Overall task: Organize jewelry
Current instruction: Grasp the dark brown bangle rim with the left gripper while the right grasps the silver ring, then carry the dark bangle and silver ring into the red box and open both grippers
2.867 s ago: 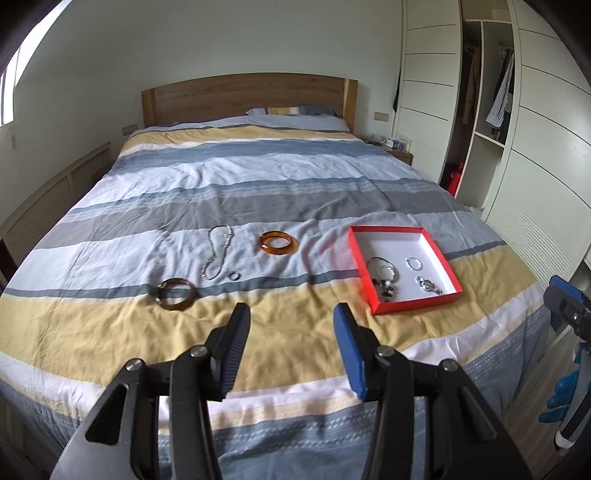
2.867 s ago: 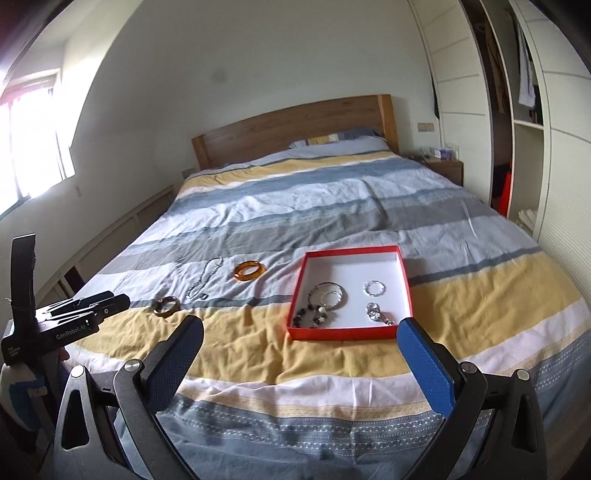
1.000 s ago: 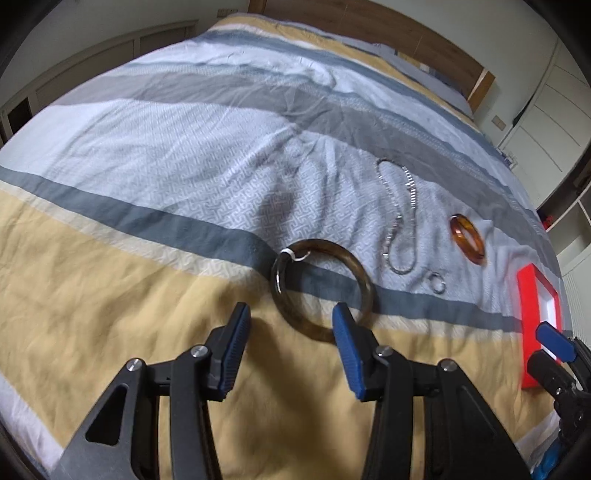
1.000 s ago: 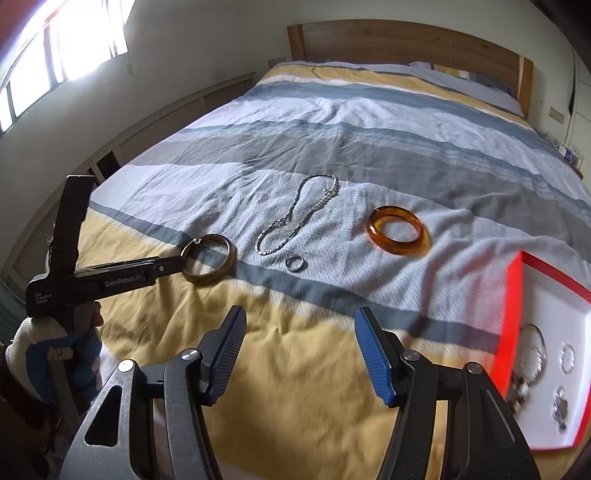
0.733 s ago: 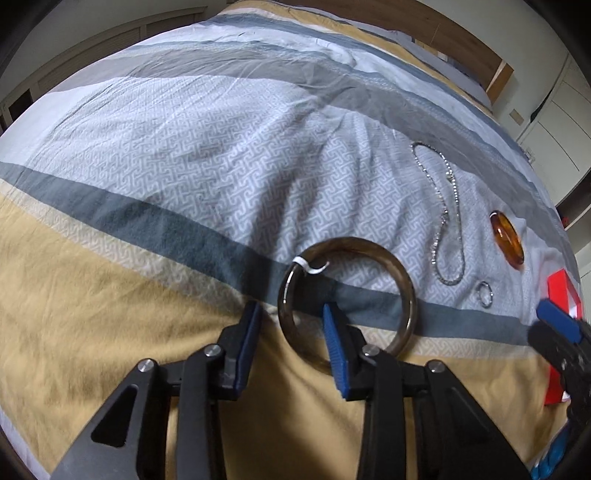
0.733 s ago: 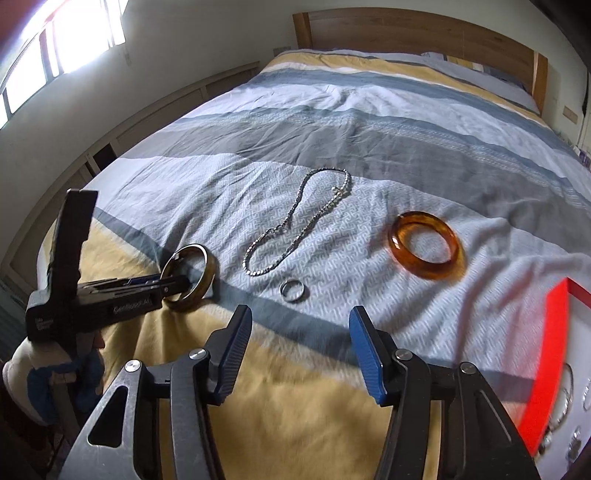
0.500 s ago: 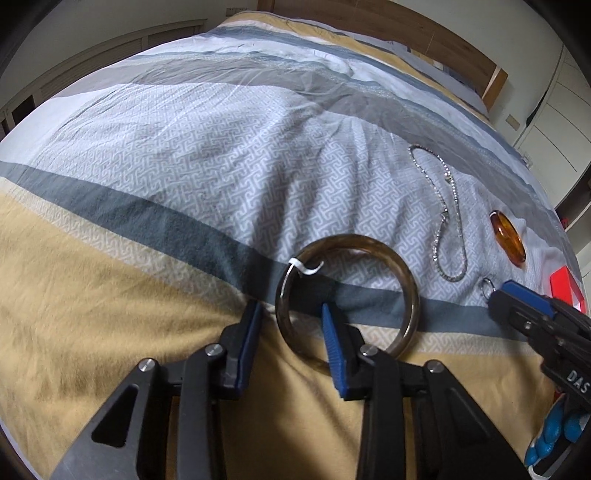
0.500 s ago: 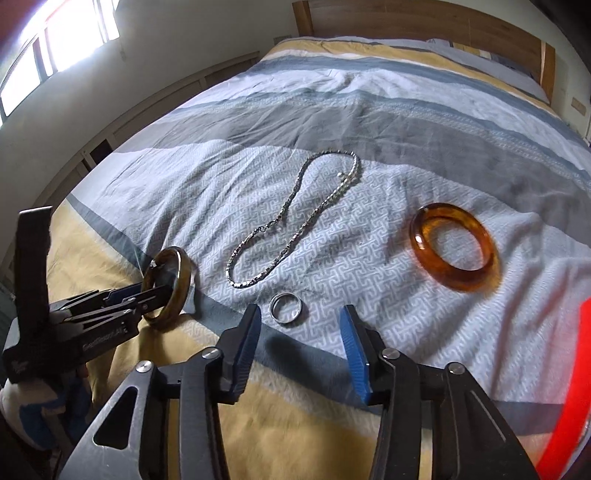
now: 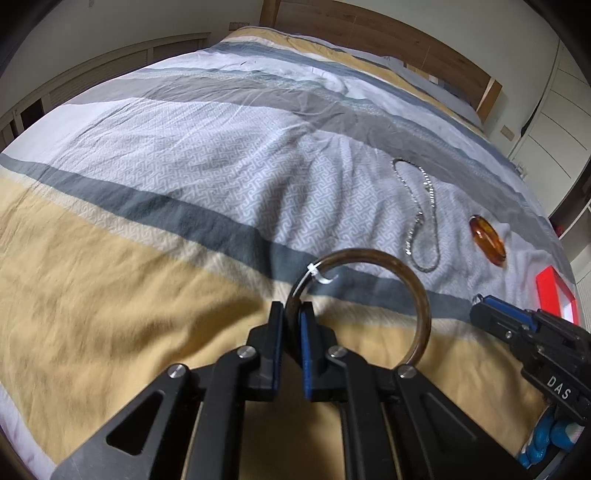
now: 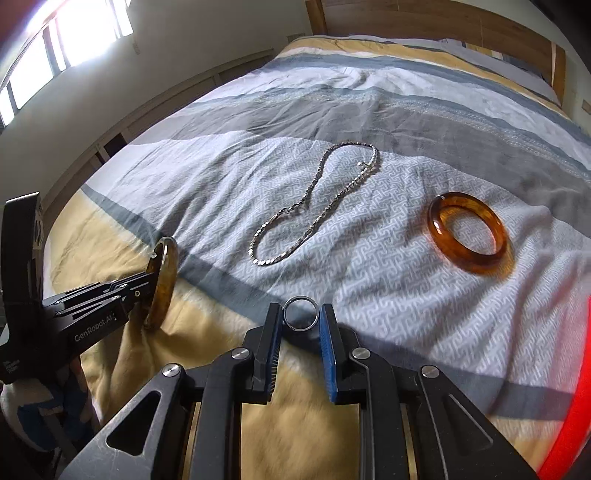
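The dark brown tortoiseshell bangle point(image 9: 419, 295) is clamped by the left gripper point(image 9: 293, 314), just narrowed; the small silver ring point(image 10: 300, 313) is pinched between the right gripper point(image 10: 301, 318) fingers, just narrowed, near the silver chain necklace point(image 10: 317, 206).

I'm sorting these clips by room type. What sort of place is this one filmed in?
A bedroom, most likely in a home. The jewelry lies on a made bed with a striped duvet, a wooden headboard stands at its far end, and pale built-in wardrobe doors line the wall beside it.
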`<state>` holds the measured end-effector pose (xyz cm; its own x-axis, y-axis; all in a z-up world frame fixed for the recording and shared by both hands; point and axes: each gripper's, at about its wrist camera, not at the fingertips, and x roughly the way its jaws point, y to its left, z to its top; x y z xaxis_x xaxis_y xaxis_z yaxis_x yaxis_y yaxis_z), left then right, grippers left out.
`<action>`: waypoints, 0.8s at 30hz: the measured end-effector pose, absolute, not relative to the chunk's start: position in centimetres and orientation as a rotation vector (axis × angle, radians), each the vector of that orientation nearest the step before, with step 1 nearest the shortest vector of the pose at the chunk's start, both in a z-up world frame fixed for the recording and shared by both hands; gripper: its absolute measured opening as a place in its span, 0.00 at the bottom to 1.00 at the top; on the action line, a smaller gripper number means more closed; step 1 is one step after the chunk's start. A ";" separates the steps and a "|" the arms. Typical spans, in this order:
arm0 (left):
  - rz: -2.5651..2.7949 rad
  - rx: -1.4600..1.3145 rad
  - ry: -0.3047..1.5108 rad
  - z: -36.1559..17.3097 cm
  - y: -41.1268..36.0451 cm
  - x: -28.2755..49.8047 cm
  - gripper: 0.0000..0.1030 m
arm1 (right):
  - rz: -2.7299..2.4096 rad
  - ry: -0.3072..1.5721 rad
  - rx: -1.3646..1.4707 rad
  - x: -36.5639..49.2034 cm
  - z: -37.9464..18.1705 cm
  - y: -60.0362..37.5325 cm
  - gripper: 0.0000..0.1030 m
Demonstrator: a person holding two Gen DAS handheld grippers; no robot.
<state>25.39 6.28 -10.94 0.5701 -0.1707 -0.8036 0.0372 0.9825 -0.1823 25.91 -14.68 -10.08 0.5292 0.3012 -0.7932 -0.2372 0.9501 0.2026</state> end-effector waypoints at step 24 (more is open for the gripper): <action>-0.215 -0.099 0.787 0.4 4.5 12.0 0.07 | 0.245 0.803 0.088 8.0 0.0 -17.4 0.20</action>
<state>12.05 4.50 0.41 0.6858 -0.2281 -0.6911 0.1543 0.9736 -0.1682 8.02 -17.40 0.02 0.6682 0.2499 -0.7007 -0.1837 0.9681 0.1701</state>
